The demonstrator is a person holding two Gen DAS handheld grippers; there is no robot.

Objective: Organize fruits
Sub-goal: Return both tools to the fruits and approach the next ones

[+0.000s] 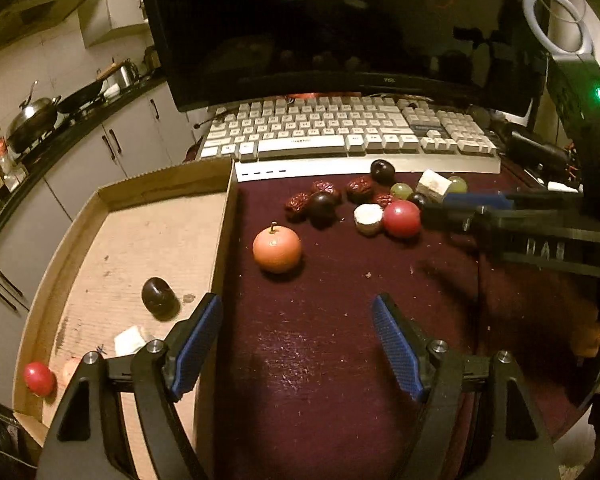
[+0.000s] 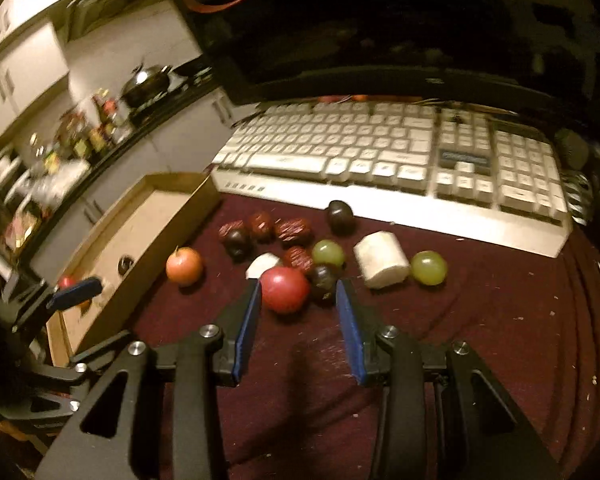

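My left gripper is open above the maroon cloth, with nothing between its blue pads. An orange fruit lies just ahead of it. Left of it the cardboard tray holds a dark plum, a white chunk and a small red fruit. My right gripper is open and low at the fruit pile. A red fruit and a dark plum sit between its fingertips, and a gap shows beside them. The same gripper enters the left wrist view from the right.
The pile also has red dates, green grapes, a white chunk and more dark plums. A white keyboard and a dark monitor stand right behind. A kitchen counter with pots runs along the left.
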